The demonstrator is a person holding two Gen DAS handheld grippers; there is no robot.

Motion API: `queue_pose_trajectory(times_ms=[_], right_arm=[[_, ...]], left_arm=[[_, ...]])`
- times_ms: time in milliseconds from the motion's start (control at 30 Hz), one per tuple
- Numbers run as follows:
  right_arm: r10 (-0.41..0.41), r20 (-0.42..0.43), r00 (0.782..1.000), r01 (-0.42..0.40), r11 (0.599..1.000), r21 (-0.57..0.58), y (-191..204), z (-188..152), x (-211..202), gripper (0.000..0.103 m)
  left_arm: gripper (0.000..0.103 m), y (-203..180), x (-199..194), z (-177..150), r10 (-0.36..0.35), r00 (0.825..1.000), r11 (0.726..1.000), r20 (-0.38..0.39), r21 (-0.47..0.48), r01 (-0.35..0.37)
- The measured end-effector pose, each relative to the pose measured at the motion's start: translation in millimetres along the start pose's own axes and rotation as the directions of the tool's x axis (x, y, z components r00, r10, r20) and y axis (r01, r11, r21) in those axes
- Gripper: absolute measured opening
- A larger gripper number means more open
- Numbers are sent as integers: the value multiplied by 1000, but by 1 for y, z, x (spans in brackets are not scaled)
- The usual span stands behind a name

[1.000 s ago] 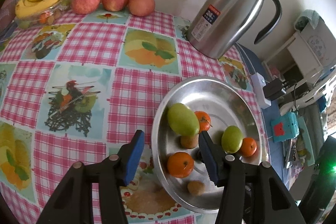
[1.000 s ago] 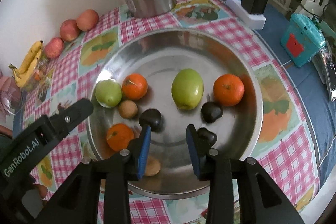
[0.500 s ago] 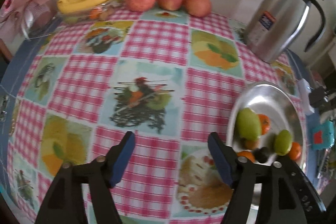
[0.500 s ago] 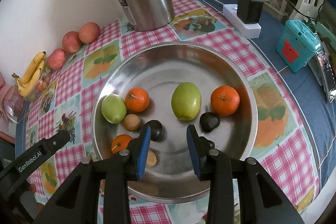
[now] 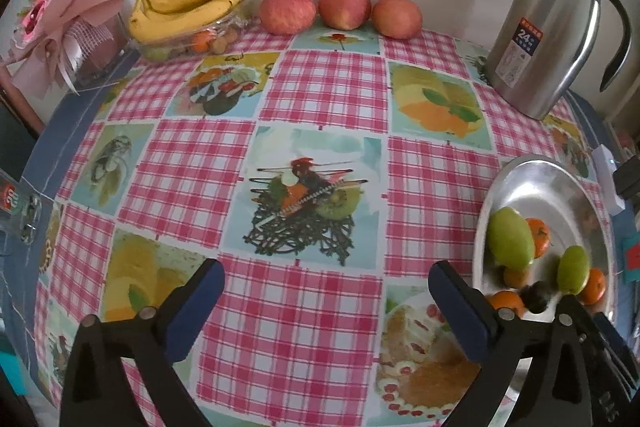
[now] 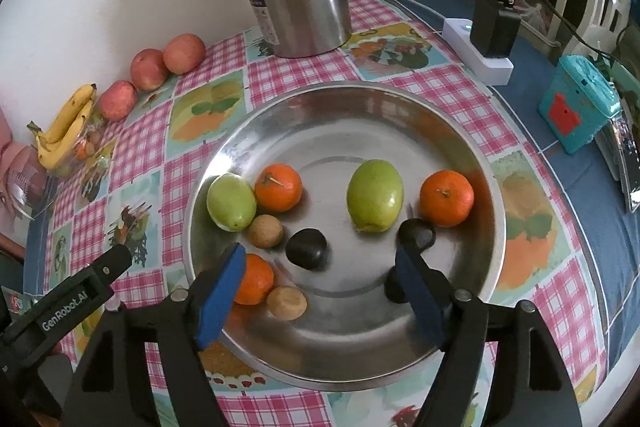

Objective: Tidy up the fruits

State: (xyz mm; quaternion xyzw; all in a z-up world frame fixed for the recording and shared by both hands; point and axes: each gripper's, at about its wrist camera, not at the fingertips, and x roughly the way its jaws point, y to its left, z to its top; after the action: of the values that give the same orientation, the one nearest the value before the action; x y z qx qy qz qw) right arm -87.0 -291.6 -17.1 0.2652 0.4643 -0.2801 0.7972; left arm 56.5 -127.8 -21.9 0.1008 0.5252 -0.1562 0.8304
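The left gripper (image 5: 326, 297) has swung off the steel plate (image 6: 280, 115) to the checked tablecloth (image 5: 324, 95), jaws wide and empty. The right gripper (image 6: 320, 285) has spread wide over the plate, whose fruit sits from 9 to 3 o'clock. Bananas (image 5: 192, 1) and apples (image 5: 344, 5) line the wall at 12.

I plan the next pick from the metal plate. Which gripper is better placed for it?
Right. The right gripper is open above the metal plate, near the dark fruit. The left gripper is over bare tablecloth.
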Motion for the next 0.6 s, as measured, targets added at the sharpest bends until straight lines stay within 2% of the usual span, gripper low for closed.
queue_pose_trajectory(times_ms=[33,67,467,600], right_arm=[[-10,1,1000,10,1000,-10,1,0,1,94],[-21,3,1000,21,1000,-21,3,-1,2,96],[-42,28,999,44,994,-104,20,-12,6,96],[-48,39,998,53,992,-118,27,-17,4,96]], left_arm=[[103,1,0,0,7,1000,1000,2,0,-7],[103,3,1,-1,19,1000,1000,4,-1,-19],[103,19,9,-11,121,992,992,32,-42,-120],[103,26,11,-16,132,991,989,25,-65,-130]])
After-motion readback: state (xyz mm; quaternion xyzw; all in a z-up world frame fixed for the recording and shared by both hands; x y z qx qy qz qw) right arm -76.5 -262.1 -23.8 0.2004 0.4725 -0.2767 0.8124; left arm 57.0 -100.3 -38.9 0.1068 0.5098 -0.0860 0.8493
